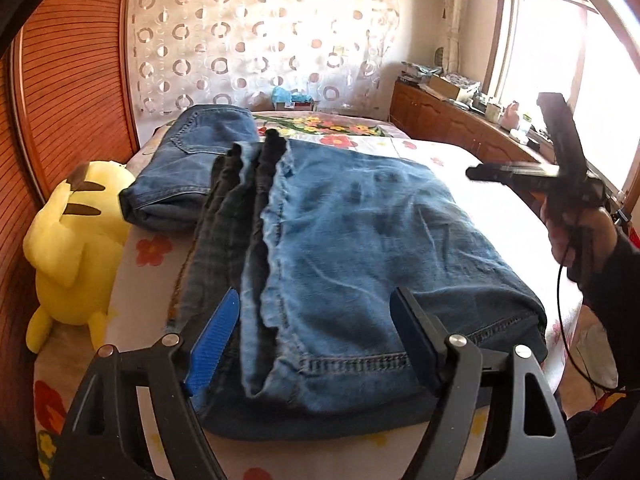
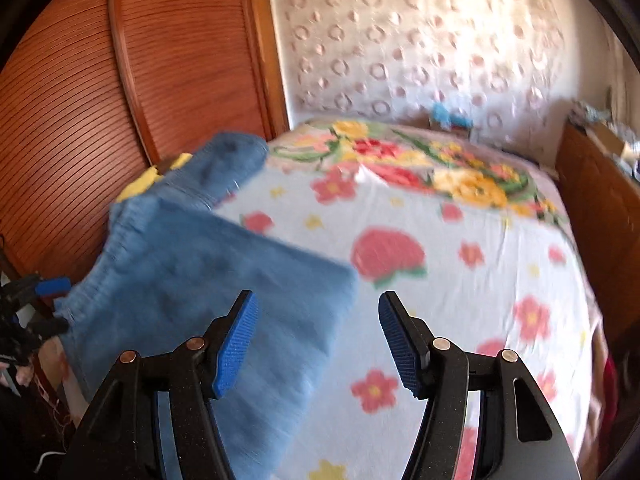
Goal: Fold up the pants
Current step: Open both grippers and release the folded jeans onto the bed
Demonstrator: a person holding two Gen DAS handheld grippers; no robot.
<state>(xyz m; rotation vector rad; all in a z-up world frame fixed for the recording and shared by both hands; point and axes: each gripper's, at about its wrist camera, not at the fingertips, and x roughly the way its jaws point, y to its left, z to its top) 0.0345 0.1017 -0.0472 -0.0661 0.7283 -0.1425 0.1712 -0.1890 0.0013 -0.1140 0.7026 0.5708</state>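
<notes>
Folded jeans (image 1: 360,240) lie on the bed (image 1: 460,168), plush toy (image 1: 76,240) left.

Faded matt denim pants (image 1: 360,248) (frayed hems), ribbed blue plastic fingers (image 1: 212,344).

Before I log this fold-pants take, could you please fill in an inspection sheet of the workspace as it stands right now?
Surface: bed with a floral sheet.
Job's things: folded jeans lying flat near the bed's edge; a second folded pair of jeans behind them.
Clutter: yellow plush toy at the bed's left side.
Grippers: left tongs open above the folded jeans, holding nothing; right tongs open, holding nothing, blurred in the left view.
Cables: black cable hanging beneath the right hand.
Surroundings: wooden wardrobe, circle-patterned curtain, cluttered wooden cabinet, bright window.
</notes>
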